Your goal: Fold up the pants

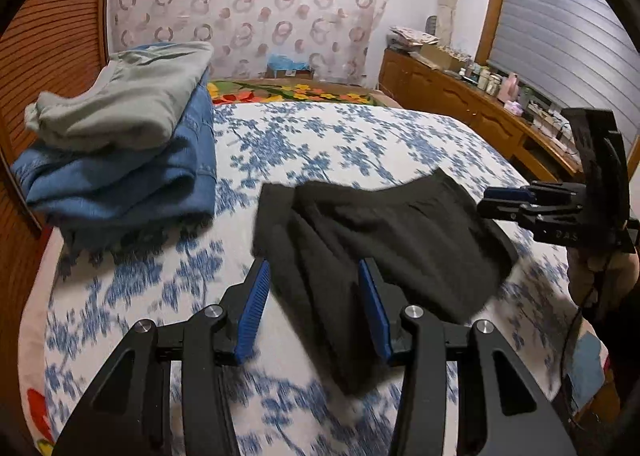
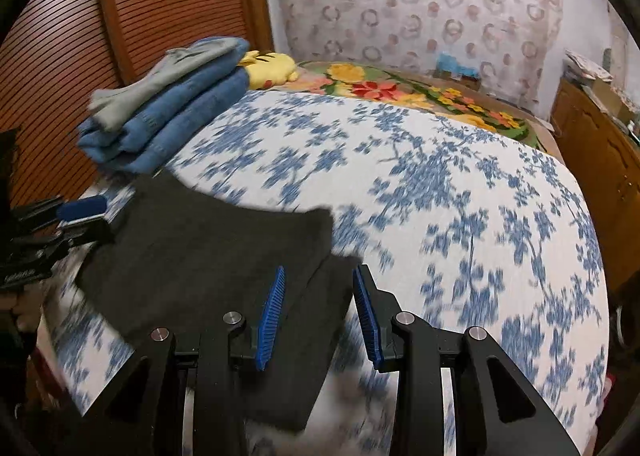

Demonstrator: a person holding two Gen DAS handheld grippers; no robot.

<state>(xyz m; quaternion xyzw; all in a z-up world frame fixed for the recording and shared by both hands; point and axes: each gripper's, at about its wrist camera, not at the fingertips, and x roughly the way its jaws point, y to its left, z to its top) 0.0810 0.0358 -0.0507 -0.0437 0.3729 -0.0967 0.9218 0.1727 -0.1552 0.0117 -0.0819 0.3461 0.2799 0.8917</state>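
Note:
Black pants [image 1: 384, 240] lie partly folded on the blue-flowered bedspread [image 1: 320, 136], also in the right wrist view [image 2: 208, 256]. My left gripper [image 1: 314, 276] is open, its blue pads either side of the pants' near left part, just above the cloth. My right gripper [image 2: 320, 280] is open over the pants' right edge. In the left wrist view the right gripper [image 1: 500, 198] shows at the pants' far right corner. In the right wrist view the left gripper [image 2: 80, 212] shows at the pants' left edge.
A stack of folded clothes, grey [image 1: 128, 104] on blue denim [image 1: 132, 184], sits at the bed's left by a slatted wooden wall [image 1: 52, 36]. A wooden dresser [image 1: 460, 96] with bottles runs along the right. A flowered blanket [image 2: 400, 92] and a yellow plush [image 2: 272, 66] lie at the far end.

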